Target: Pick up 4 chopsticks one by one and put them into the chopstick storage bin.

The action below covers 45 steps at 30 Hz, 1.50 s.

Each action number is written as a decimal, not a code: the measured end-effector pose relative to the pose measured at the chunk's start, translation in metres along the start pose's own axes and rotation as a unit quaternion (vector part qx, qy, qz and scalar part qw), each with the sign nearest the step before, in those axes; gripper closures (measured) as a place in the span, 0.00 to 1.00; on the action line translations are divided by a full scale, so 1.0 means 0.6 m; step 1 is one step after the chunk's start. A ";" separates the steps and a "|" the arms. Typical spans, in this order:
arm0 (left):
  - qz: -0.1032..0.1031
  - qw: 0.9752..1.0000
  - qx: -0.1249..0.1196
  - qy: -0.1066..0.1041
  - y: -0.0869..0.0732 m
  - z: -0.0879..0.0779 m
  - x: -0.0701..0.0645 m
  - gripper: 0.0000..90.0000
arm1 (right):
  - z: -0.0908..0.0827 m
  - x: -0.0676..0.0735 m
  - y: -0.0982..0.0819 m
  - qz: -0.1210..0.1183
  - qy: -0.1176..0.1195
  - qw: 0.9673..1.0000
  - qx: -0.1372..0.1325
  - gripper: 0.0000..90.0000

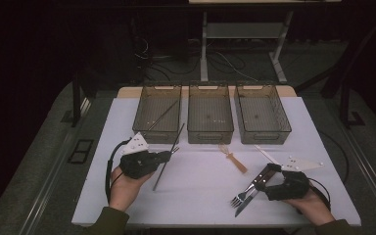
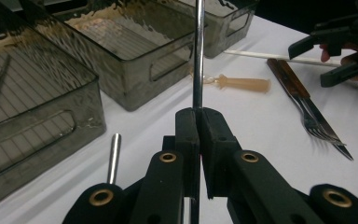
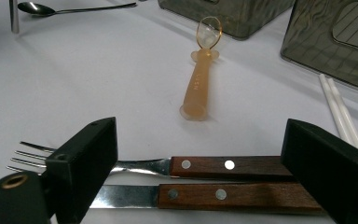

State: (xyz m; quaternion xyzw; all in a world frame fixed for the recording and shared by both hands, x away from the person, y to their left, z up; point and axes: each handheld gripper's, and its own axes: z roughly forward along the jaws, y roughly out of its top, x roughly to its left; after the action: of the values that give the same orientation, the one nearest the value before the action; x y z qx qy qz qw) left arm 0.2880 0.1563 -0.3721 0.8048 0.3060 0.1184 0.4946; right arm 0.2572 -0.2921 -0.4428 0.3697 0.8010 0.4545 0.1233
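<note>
Left hand-held gripper (image 2: 198,135) clamps 1 metal chopstick (image 2: 198,56) above white table (image 1: 200,196).

Black tools (image 1: 169,155), olive sleeves (image 1: 108,220)

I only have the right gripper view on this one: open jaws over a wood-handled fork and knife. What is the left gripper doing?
Observer: The left gripper is shut on a metal chopstick, gripping it near its middle.
Operator: I see corners of grey bins. How many are there?
Observer: Three, in a row at the far side of the table: left bin, middle bin, right bin.
Operator: Anything sorted yet?
Observer: The left bin holds one thin metal stick, lying at a slant.
</note>
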 end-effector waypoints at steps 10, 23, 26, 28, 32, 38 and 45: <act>-0.004 1.000 -0.018 0.005 0.014 -0.004 0.021 0.95 | 0.000 0.000 0.000 0.001 0.000 1.000 0.000 0.12; -0.010 0.999 -0.040 0.009 0.029 -0.010 0.048 0.95 | 0.007 0.005 0.000 -0.005 0.005 1.000 0.007 0.12; -0.011 0.999 -0.048 0.012 0.034 -0.011 0.051 0.95 | 0.007 0.005 -0.001 -0.004 0.004 1.000 0.006 0.12; -0.010 0.999 -0.051 0.015 0.039 -0.012 0.054 0.95 | 0.006 0.003 -0.001 -0.003 0.003 1.000 0.006 0.12; -0.011 0.998 -0.059 0.021 0.047 -0.014 0.062 0.95 | 0.007 0.004 -0.001 -0.003 0.004 1.000 0.007 0.12; -0.012 0.997 -0.074 0.028 0.065 -0.023 0.079 0.95 | 0.004 0.001 -0.002 0.000 0.000 1.000 0.003 0.12; -0.025 0.994 -0.102 0.029 0.093 -0.030 0.107 0.95 | 0.004 0.003 -0.002 0.000 0.001 1.000 0.004 0.12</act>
State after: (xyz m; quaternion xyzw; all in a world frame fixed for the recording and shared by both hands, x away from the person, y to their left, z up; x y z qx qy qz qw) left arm 0.3507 0.1905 -0.3224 0.7386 0.3269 0.1601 0.5674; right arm 0.2570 -0.2897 -0.4449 0.3692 0.8032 0.4517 0.1209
